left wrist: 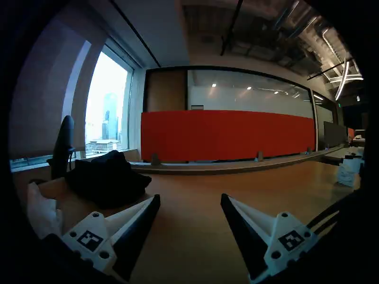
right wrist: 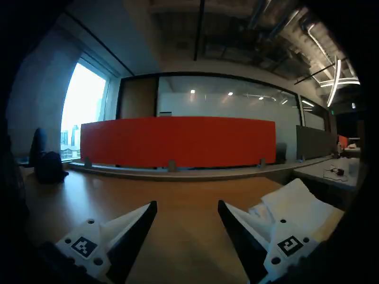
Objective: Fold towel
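In the right gripper view, white towels lie folded in a pile on the wooden table, just beyond my right gripper's right finger. My right gripper is open over bare tabletop with nothing between its fingers. In the left gripper view, my left gripper is also open and holds nothing, low over the same wooden table. A white crumpled cloth lies at the far left beside its left finger. A stack of white cloth sits far right.
A black bundle of fabric rests on the table at the left, also seen farther off. A red divider panel runs along the table's far edge. A window stands to the left; other desks lie to the right.
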{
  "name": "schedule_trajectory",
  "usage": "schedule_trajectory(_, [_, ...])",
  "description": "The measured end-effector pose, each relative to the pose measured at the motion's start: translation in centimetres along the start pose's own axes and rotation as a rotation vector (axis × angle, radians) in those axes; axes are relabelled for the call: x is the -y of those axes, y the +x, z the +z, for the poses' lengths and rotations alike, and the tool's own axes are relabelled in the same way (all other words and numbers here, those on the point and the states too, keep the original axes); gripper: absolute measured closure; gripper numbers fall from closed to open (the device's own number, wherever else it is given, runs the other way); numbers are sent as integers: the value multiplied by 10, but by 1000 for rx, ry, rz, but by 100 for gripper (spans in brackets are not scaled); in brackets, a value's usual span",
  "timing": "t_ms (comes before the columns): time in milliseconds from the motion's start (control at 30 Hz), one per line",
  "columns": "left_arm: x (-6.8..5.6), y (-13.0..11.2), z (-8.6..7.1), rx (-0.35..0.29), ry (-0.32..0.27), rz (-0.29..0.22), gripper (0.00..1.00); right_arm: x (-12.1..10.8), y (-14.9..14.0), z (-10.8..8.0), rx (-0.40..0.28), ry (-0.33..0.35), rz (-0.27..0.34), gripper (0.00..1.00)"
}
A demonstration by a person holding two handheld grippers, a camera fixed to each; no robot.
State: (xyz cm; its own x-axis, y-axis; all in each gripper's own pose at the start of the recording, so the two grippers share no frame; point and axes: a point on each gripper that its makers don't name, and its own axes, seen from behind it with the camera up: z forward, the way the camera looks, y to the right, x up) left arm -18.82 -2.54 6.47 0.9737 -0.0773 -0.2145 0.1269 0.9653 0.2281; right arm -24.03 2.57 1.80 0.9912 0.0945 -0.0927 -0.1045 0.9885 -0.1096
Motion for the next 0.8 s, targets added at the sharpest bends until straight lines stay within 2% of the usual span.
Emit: schedule_trajectory(800, [0, 2, -1, 1, 0, 0, 6, 0, 1, -1, 0, 0, 0, 0])
